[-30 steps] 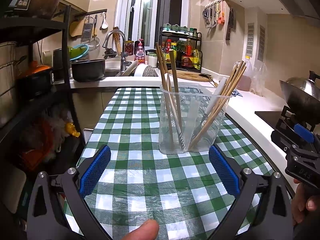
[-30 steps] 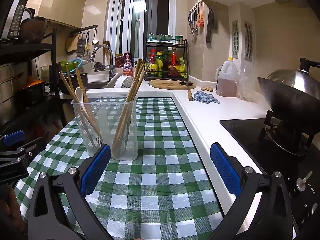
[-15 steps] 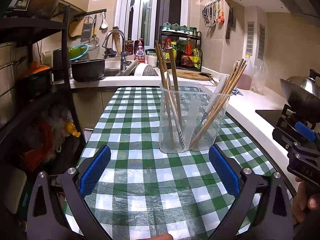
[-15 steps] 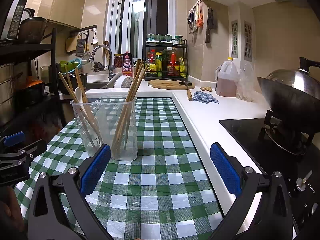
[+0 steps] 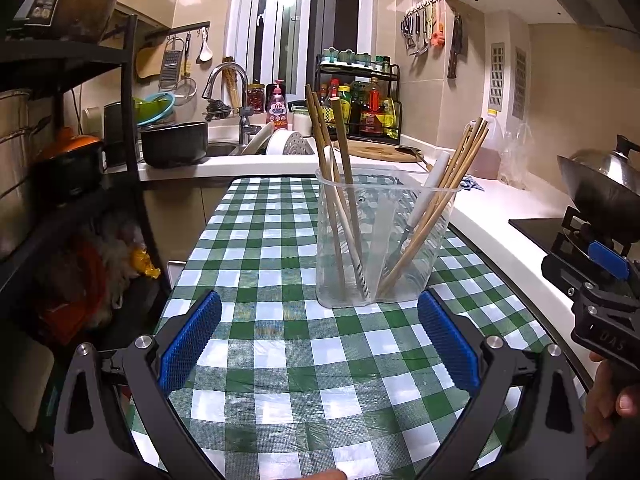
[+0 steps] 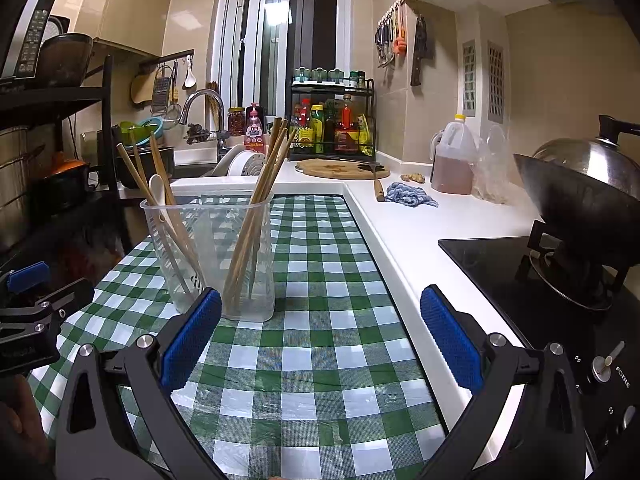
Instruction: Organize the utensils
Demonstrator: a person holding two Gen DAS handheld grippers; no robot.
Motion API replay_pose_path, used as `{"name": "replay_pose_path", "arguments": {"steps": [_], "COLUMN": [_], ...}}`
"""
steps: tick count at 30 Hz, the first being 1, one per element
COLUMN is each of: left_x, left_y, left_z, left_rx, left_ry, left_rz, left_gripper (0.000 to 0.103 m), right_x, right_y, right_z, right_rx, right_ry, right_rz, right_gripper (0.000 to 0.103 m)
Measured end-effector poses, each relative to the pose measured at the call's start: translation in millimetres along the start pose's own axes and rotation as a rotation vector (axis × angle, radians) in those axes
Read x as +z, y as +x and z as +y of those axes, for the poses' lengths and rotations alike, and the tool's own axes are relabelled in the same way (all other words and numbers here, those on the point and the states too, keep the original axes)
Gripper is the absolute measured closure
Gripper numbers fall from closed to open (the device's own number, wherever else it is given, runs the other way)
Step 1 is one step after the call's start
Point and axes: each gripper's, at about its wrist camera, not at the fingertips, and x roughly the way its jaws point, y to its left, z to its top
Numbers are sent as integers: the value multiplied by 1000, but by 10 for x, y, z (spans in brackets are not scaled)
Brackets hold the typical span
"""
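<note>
Both grippers spread wide, nothing between the blue pads: left gripper point(image 5: 318, 344), right gripper point(image 6: 320, 338).

Delta vs 1 s ago: almost none. Holder sits a touch lower and more central in the left view, so the left gripper has drifted slightly; the fingertip seen at that view's bottom edge is now nearly out of frame. Right view practically unchanged.

Pose: both grippers low over the checked cloth point(image 5: 280, 360), aimed forward along the table toward the sink end. Left gripper faces the holder nearly head-on; holder lies just beyond its tips, right of centre. Right gripper sits right of the holder: its left pad point(image 6: 191, 334) overlaps the holder's base in view, contact can't be told. A hand point(image 5: 612, 404) grips the right gripper body at the left view's right edge.

Holder point(image 5: 382, 240): clear plastic, upright on the cloth, two compartments. Left compartment: brown chopsticks point(image 5: 340, 184) plus a white spoon point(image 6: 159, 192), long axes near vertical, tops leaning left. Right compartment: lighter chopsticks point(image 5: 448, 192) with a white-handled utensil point(image 5: 430, 188), tops leaning right, tips down at the divider.
</note>
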Motion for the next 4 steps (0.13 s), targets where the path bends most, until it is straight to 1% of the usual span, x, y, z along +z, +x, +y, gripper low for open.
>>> {"name": "replay_pose_path", "arguments": {"steps": [4], "left_x": [-3], "left_y": [15], "left_z": [15], "left_rx": [-1], "left_ry": [-9], "left_rz": [7], "left_gripper": [8], "right_x": [0], "right_y": [-2], "right_z": [2], "right_rx": [-1], "right_ry": [0], "right_rz": [-1], "right_gripper": [5]}}
